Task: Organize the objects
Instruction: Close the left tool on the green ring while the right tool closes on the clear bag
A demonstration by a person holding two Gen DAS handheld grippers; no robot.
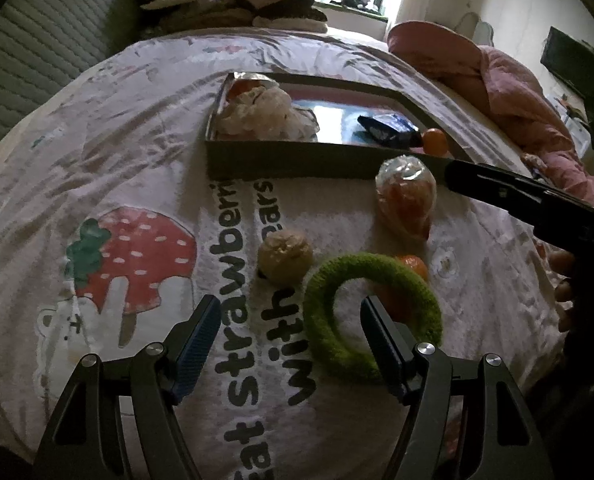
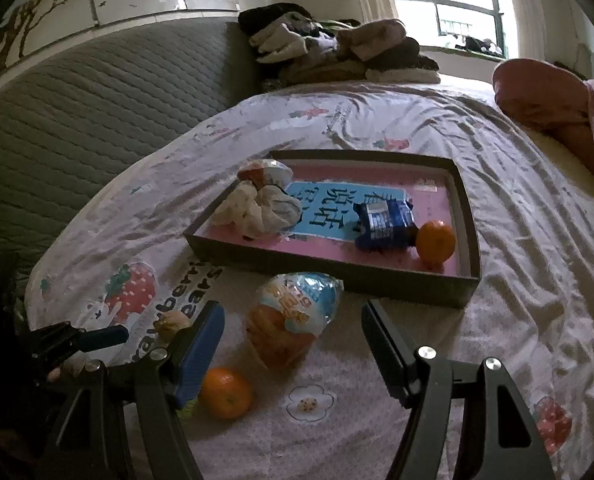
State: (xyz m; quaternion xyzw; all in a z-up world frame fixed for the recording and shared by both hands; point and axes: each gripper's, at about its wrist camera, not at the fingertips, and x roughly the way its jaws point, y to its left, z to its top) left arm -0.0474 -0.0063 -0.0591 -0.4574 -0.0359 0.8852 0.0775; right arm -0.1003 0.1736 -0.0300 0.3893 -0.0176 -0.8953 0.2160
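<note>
A shallow box tray (image 1: 289,160) (image 2: 337,276) lies on the bed and holds a white scrunchie (image 2: 257,208), a wrapped egg (image 2: 263,172), a blue snack packet (image 2: 383,220) and an orange (image 2: 436,242). In front of it lie a wrapped egg toy (image 1: 405,200) (image 2: 293,316), a walnut (image 1: 285,256) (image 2: 173,322), an orange (image 1: 413,266) (image 2: 225,392) and a green fuzzy ring (image 1: 371,316). My left gripper (image 1: 291,336) is open, its right finger inside the ring. My right gripper (image 2: 293,340) is open just before the egg toy.
A printed bed sheet (image 1: 117,140) covers the bed. A pile of folded clothes (image 2: 337,52) sits at the far end by the grey quilted headboard (image 2: 77,112). A pink blanket (image 1: 497,80) is bunched at the right.
</note>
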